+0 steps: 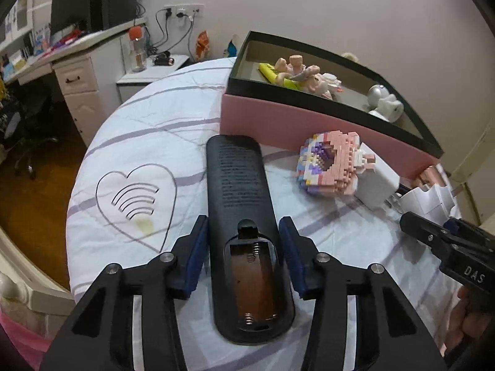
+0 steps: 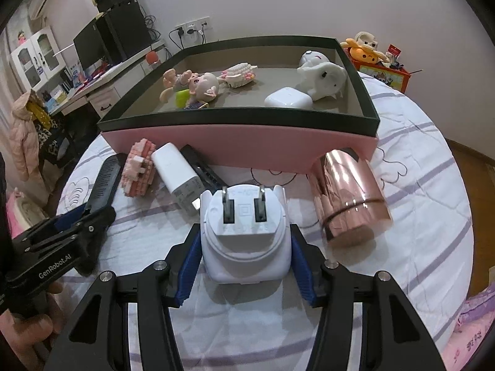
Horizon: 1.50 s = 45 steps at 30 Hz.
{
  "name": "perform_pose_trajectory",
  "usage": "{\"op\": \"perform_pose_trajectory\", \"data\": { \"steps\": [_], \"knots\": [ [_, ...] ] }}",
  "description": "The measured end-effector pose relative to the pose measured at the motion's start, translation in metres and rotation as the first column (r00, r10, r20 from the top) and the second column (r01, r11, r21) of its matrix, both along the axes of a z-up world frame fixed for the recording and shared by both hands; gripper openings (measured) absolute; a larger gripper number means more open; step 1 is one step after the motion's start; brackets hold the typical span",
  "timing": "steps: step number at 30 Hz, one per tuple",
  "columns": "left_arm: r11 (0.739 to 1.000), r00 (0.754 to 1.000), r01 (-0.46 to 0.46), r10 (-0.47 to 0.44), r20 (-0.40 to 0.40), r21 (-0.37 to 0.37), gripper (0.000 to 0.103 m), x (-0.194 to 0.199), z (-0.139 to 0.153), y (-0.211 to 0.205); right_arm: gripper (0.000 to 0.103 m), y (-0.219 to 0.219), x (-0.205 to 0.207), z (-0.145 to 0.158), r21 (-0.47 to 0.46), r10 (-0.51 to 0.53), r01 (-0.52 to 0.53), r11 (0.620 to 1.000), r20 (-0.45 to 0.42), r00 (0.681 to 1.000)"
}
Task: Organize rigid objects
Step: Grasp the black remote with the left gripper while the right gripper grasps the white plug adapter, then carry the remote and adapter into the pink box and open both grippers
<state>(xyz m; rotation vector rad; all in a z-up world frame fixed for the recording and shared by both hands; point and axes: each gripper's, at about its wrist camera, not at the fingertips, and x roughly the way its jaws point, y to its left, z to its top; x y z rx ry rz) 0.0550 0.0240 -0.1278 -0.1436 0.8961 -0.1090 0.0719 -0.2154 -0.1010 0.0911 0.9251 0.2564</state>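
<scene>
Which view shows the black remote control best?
The left wrist view: the remote control lies full length between the tongs, its empty battery bay exposed. The right wrist view shows only a foreshortened strip at the left.

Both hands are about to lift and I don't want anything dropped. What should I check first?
1. Right gripper clamped on plug adapter: ok.
2. Left gripper astride remote: ok.
3. Left fingers pressing the remote's sides: cannot tell.
4. Battery bay covered: not ok, it is open and empty.
5. Box has free floor space: ok.
</scene>
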Motion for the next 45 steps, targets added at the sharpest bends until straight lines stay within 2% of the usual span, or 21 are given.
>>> {"op": "perform_pose_trajectory", "data": {
  "steps": [5, 8, 11, 13, 14, 15, 17, 23, 28, 33, 41, 45],
  "knots": [
    [1.000, 1.000, 0.012, -0.012, 0.002, -0.008, 0.044, -0.007, 0.001, 0.009, 0.054, 0.000, -0.008, 0.006, 0.002, -0.006, 0.006, 1.000, 0.005, 1.000],
    [0.996, 0.999, 0.045, -0.045, -0.002, 0.076, 0.047, -0.004, -0.001, 0.001, 0.054, 0.001, -0.009, 0.009, -0.006, -0.009, 0.009, 1.000, 0.011, 1.000],
    [0.994, 0.999, 0.050, -0.051, 0.007, 0.096, 0.058, 0.001, -0.002, -0.004, 0.054, 0.004, -0.006, 0.006, -0.016, -0.012, 0.012, 1.000, 0.006, 1.000],
    [0.991, 0.998, 0.053, -0.056, 0.018, 0.126, 0.054, 0.002, -0.003, -0.008, 0.054, 0.005, -0.004, 0.003, -0.018, -0.016, 0.016, 1.000, 0.000, 1.000],
    [0.992, 0.998, 0.050, -0.053, 0.020, 0.120, 0.046, 0.001, -0.003, -0.007, 0.054, 0.006, -0.004, 0.001, -0.017, -0.019, 0.019, 1.000, -0.004, 1.000],
    [0.993, 0.999, 0.048, -0.050, 0.019, 0.111, 0.044, 0.000, -0.002, -0.005, 0.054, 0.006, -0.006, 0.002, -0.014, -0.018, 0.018, 1.000, -0.004, 1.000],
    [0.997, 0.999, 0.050, -0.051, 0.008, 0.053, 0.044, -0.003, 0.000, 0.006, 0.054, 0.007, -0.012, 0.005, -0.010, -0.012, 0.012, 1.000, 0.005, 1.000],
    [0.998, 0.998, 0.058, -0.059, 0.008, 0.016, 0.044, -0.015, 0.008, 0.018, 0.054, -0.002, -0.027, 0.022, 0.009, -0.024, 0.024, 1.000, 0.036, 0.999],
    [0.998, 0.997, 0.065, -0.066, 0.038, 0.008, 0.044, -0.024, 0.028, 0.023, 0.054, -0.006, -0.032, 0.035, 0.025, -0.032, 0.030, 0.999, 0.057, 0.998],
    [0.996, 0.993, 0.085, -0.085, 0.085, 0.002, 0.044, -0.024, 0.060, 0.022, 0.054, -0.005, -0.031, 0.052, 0.030, -0.024, 0.022, 0.999, 0.093, 0.995],
    [0.991, 0.979, 0.135, -0.136, 0.149, 0.018, 0.044, 0.010, 0.107, 0.006, 0.054, -0.003, 0.002, 0.093, 0.005, -0.021, 0.020, 1.000, 0.173, 0.985],
    [0.987, 0.973, 0.160, -0.161, 0.166, 0.022, 0.044, 0.038, 0.121, -0.006, 0.054, -0.001, 0.030, 0.103, 0.000, -0.011, 0.011, 1.000, 0.177, 0.984]
  ]
}}
